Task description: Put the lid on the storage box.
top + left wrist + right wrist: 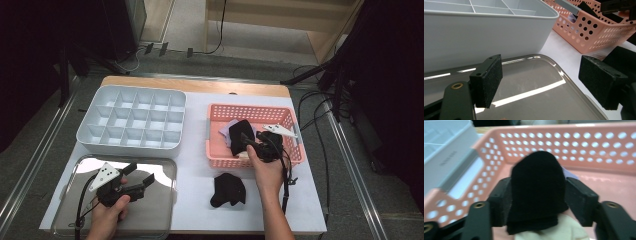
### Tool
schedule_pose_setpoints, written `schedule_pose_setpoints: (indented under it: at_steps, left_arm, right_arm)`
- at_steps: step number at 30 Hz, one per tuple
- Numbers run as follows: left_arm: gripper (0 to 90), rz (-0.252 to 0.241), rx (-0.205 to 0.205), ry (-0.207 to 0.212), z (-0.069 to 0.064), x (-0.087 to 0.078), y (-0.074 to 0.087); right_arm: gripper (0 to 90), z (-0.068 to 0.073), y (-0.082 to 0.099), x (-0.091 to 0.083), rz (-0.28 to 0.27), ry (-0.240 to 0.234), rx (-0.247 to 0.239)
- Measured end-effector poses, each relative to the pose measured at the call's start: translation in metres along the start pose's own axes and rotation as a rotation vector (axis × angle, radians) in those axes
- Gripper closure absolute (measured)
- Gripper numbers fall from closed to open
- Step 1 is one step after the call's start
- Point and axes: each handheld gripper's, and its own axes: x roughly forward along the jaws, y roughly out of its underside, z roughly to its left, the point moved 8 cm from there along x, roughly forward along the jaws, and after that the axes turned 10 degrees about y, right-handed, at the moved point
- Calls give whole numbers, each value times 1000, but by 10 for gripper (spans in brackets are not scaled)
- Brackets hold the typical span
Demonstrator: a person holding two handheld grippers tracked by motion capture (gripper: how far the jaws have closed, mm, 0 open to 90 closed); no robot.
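Your right gripper (246, 138) reaches into the pink basket (298, 135) on the right side of the table (196, 150). A black sock (536, 187) stands between its jaws, folded and upright, on top of a cream-coloured piece of cloth (554, 232) in the basket. The jaws stand wide on either side of the sock, close against its edges; whether the pads press on it cannot be told from the right gripper view. A pale purple cloth (226, 131) lies in the basket just beside the sock.

A second black sock (227, 190) lies crumpled on the table in front of the basket, near your right hand (267, 172).

Your left gripper (140, 181) is released, jaws apart with nothing between them, above the clear plastic lid (160, 167) at the table's near left. The white divided box (131, 118) sits just behind that lid.
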Motion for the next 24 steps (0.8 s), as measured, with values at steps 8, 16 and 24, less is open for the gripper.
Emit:
schedule_pose_setpoints:
  at_steps: [8, 16, 24]
  left_arm:
    - [208, -6, 3, -1, 0, 0, 0]
    - [208, -5, 3, 3, -1, 0, 0]
    - [209, 0, 9, 4, -2, 0, 0]
  right_arm:
    - [252, 3, 9, 21, 84, 25, 19]
    - [302, 3, 12, 27, 133, 41, 54]
    - [353, 7, 20, 33, 272, 67, 4]
